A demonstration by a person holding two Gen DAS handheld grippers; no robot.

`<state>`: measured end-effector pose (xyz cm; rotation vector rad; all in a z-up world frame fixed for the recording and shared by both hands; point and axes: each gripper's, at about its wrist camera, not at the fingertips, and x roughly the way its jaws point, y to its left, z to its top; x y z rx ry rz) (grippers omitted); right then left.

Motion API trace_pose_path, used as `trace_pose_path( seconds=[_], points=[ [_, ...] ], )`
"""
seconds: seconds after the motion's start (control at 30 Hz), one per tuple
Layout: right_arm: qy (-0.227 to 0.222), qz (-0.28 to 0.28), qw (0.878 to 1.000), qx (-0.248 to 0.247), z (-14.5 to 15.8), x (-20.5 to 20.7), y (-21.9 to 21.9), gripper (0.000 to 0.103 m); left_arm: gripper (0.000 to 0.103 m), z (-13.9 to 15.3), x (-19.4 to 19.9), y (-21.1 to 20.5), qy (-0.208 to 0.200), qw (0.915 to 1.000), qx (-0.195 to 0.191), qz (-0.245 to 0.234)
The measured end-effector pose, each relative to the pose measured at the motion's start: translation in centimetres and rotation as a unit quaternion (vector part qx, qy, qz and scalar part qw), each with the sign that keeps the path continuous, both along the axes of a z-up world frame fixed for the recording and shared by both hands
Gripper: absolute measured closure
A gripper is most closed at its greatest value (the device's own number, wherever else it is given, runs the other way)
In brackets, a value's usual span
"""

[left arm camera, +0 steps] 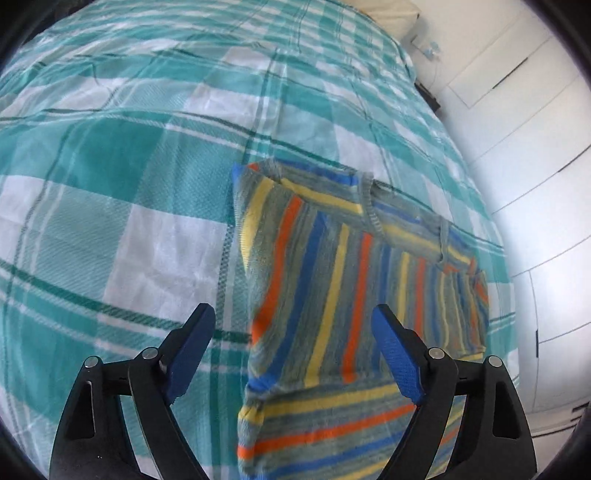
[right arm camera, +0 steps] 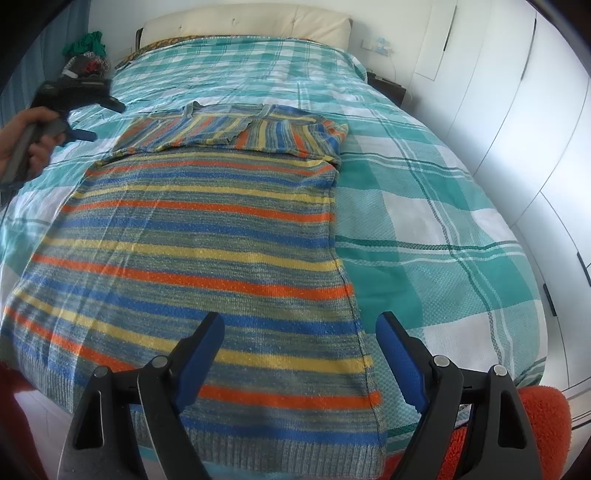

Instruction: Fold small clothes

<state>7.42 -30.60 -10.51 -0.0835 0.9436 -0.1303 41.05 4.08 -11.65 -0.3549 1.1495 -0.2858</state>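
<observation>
**Two open tools above a striped sweater on a bed**

The right tool (right arm camera: 299, 354) hangs over the near edge of the bed, its two blue-padded fingers (right arm camera: 201, 354) spread wide with nothing between them. One finger sits above the sweater's hem, the other above bare cover just past the sweater's right side edge. The left tool (left arm camera: 293, 350) is likewise spread wide and grips nothing; in the right wrist view it appears at the bed's left edge, held in a hand (right arm camera: 26, 136), clear of the cloth.

A knitted striped sweater (right arm camera: 207, 236), grey with orange, yellow and blue bands, lies flat on the bed, on a teal and white checked cover (right arm camera: 424, 206). Its ribbed hem reaches the bed's near edge. Both sleeves are folded in across the chest at the far end, their stripes running across those of the body. The right side edge runs straight.

To the right of the sweater a wide stretch of cover lies open as far as the bed's right edge, beside white wardrobe doors (right arm camera: 491, 92). More open cover stretches beyond the collar toward a cream headboard (right arm camera: 251, 22). Something orange and fluffy (right arm camera: 543, 417) sits below the bed's near right corner.
</observation>
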Motion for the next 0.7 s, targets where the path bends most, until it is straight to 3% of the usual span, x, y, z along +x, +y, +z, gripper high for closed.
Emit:
trace_pose_path(
  seconds=[0.03, 0.07, 0.1, 0.13, 0.2, 0.27, 0.3, 0.37, 0.47, 0.53, 0.6, 0.7],
  points=[
    [0.003, -0.001, 1.000, 0.000, -0.2, 0.1, -0.1, 0.020, 0.029, -0.6, 0.3, -0.3, 0.002, 1.0000, -0.007, -0.005],
    [0.007, -0.003, 1.000, 0.001, -0.4, 0.2, -0.3, 0.020, 0.052, -1.0, 0.4, -0.8, 0.000, 0.9998, -0.012, -0.017],
    [0.010, -0.004, 1.000, 0.002, -0.5, 0.4, -0.4, 0.020, 0.096, -1.2, 0.4, -1.4, 0.000, 0.9994, 0.018, -0.029],
    [0.013, -0.006, 1.000, 0.004, -0.7, 0.5, -0.6, 0.020, 0.102, -1.1, 0.2, -1.4, -0.008, 0.9980, 0.059, -0.021],
    [0.014, -0.011, 1.000, 0.008, -0.8, 0.7, -1.0, 0.020, 0.102, -1.0, -0.2, 0.4, -0.016, 0.9975, 0.068, 0.011],
    [0.014, -0.014, 1.000, 0.011, -0.9, 0.9, -1.2, 0.020, 0.102, -1.4, -0.6, 2.5, -0.010, 0.9981, 0.046, 0.039],
    [0.015, -0.014, 1.000, 0.014, -0.9, 0.9, -1.3, 0.020, 0.102, -1.7, -0.7, 2.9, -0.006, 0.9985, 0.038, 0.038],
    [0.019, -0.012, 1.000, 0.017, -1.1, 1.1, -1.2, 0.020, 0.100, -1.5, -1.1, 2.2, -0.016, 0.9979, 0.059, 0.021],
    [0.019, -0.010, 0.999, 0.025, -1.1, 1.2, -1.3, 0.020, 0.081, -0.8, -2.0, 1.7, -0.014, 0.9946, 0.100, 0.026],
    [0.009, -0.016, 0.999, 0.032, -0.4, 1.1, -1.8, 0.020, 0.043, 0.2, -3.4, 1.9, -0.028, 0.9918, 0.121, 0.031],
    [-0.004, -0.023, 0.999, 0.040, 0.4, 1.0, -2.8, 0.020, 0.038, 1.7, -6.2, 2.1, -0.052, 0.9891, 0.136, 0.024],
    [-0.004, -0.005, 0.998, 0.069, 1.1, 1.2, -3.6, 0.020, 0.037, 2.9, -13.0, 1.2, -0.063, 0.9872, 0.142, -0.036]
  ],
)
